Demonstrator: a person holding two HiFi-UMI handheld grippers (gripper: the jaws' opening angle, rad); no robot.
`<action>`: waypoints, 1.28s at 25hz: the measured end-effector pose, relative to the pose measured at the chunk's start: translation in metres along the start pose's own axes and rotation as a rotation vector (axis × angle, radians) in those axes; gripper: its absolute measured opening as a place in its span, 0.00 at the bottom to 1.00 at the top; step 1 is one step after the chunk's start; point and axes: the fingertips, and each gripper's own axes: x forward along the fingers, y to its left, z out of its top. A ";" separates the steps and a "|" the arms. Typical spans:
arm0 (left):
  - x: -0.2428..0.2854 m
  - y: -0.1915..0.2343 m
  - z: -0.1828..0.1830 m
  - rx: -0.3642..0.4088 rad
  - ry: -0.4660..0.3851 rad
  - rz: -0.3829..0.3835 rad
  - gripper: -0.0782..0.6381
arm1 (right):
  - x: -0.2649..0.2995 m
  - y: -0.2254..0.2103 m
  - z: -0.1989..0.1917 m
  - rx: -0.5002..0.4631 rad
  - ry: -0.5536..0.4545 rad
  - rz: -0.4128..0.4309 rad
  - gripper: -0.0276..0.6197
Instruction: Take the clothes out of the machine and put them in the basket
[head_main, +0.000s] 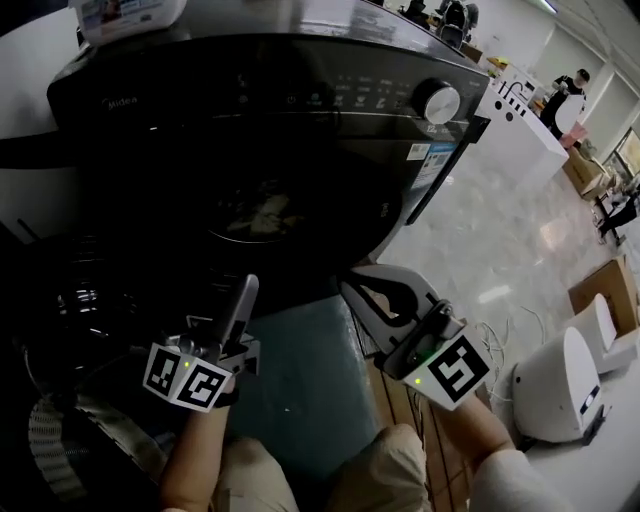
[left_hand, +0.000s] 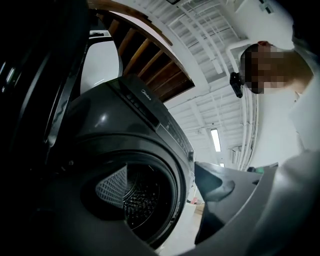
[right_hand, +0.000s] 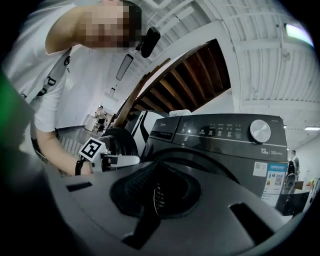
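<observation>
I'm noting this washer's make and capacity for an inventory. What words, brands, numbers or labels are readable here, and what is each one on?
"Midea": brand on the control panel of the washing machine, at its left end.
"12kg": on the machine's front, just below the dial.
Button labels on the panel: too small to read.
Sticker on the front: print too small to read.
White container on top: print blurred.

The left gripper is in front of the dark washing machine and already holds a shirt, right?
No. The left gripper is in front of the dark washing machine, but holds nothing: the left gripper view shows its jaws open and empty.
</observation>
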 end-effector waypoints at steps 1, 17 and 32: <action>-0.003 0.004 -0.007 0.003 -0.001 -0.003 0.68 | 0.001 0.004 -0.009 -0.012 -0.003 0.003 0.06; 0.004 0.052 -0.083 0.002 -0.026 -0.054 0.68 | 0.013 0.034 -0.101 -0.079 0.003 0.028 0.06; 0.085 0.098 -0.157 0.120 0.199 -0.082 0.69 | 0.021 0.031 -0.137 -0.096 -0.006 0.041 0.06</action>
